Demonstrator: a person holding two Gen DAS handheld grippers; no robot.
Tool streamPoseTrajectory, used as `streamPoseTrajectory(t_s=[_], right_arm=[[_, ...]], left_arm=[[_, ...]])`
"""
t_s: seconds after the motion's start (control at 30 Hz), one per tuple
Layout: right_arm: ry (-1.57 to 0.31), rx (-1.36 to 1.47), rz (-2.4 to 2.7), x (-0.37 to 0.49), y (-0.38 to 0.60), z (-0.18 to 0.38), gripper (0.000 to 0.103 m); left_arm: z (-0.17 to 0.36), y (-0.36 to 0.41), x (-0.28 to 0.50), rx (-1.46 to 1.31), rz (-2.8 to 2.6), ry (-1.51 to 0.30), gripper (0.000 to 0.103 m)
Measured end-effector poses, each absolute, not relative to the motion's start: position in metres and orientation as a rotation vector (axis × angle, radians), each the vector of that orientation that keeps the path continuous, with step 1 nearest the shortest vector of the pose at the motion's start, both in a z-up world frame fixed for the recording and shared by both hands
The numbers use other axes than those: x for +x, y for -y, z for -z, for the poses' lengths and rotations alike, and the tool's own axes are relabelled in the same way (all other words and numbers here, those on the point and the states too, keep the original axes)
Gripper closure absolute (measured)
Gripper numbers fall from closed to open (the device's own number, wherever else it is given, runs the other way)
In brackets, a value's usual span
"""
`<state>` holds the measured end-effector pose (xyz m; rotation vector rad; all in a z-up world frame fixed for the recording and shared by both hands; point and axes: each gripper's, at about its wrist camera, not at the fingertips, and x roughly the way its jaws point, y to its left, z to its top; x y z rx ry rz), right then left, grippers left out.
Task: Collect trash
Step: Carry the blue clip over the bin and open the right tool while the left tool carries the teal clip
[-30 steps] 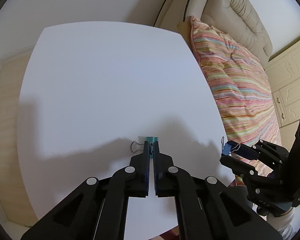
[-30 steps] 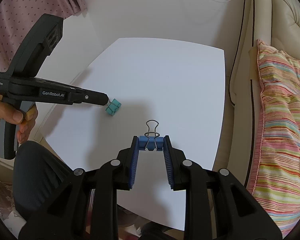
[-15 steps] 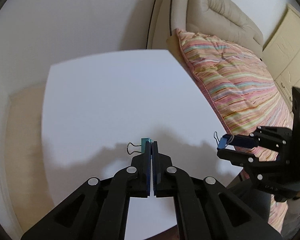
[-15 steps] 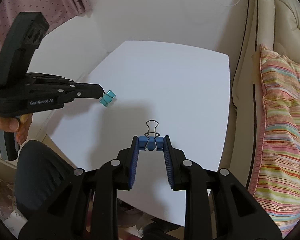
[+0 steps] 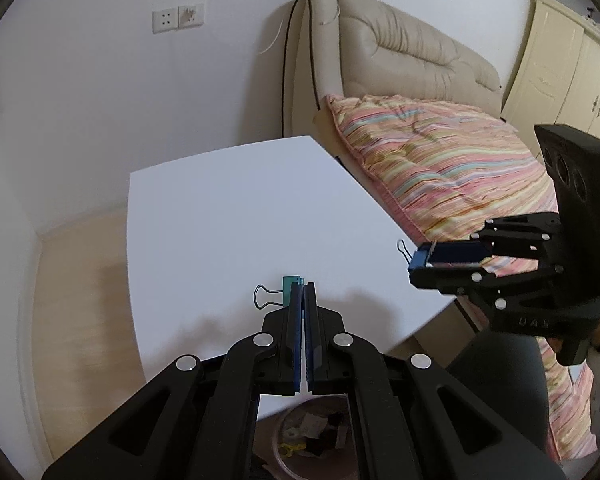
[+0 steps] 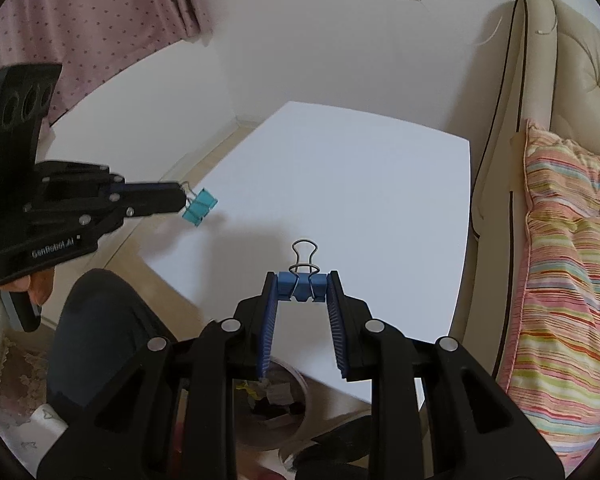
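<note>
Above the near edge of the white table [image 6: 340,184], the right gripper [image 6: 301,288] is clamped on a blue binder clip [image 6: 301,285] by its two ends, wire handle pointing away, while the left gripper [image 5: 303,292] is closed tight on a teal binder clip [image 6: 199,206], which hangs at its tip off the table's left side. The tabletop is bare, its right side running close along a beige sofa [image 6: 556,92] with a striped cushion [image 6: 572,264]. Below the near edge a round trash bin [image 6: 284,404] holding scraps is largely hidden behind both grippers' arms, and the person's dark-clothed knee [image 6: 96,320] sits beside it.
</note>
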<state>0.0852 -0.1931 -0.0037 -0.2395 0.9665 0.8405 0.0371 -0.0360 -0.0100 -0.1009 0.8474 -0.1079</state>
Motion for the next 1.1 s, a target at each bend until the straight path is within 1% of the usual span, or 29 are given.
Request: streamPoseTrajectory(t_s=[0.23, 0.5, 0.77, 1.1], right_arm=[[-0.92, -0.239, -0.868, 0.05, 0.198, -0.016, 0.079], [-0.898, -0.237, -0.893, 0.009, 0.207, -0.025, 0.079], [-0.936, -0.24, -0.912, -0.02, 0.213, -0.013, 0.079], [-1.019, -0.237, -0.934, -0.041, 0.207, 0.017, 0.079]], left_arm=[[0.003, 0.046, 0.001, -0.099, 0.118, -0.8, 0.103], [0.003, 0.054, -0.028, -0.086, 0.122, -0.778, 0.103], [0.015, 0.061, -0.057, -0.119, 0.123, -0.79, 0.103], [0.027, 0.058, -0.08, -0.136, 0.101, -0.811, 0.103]])
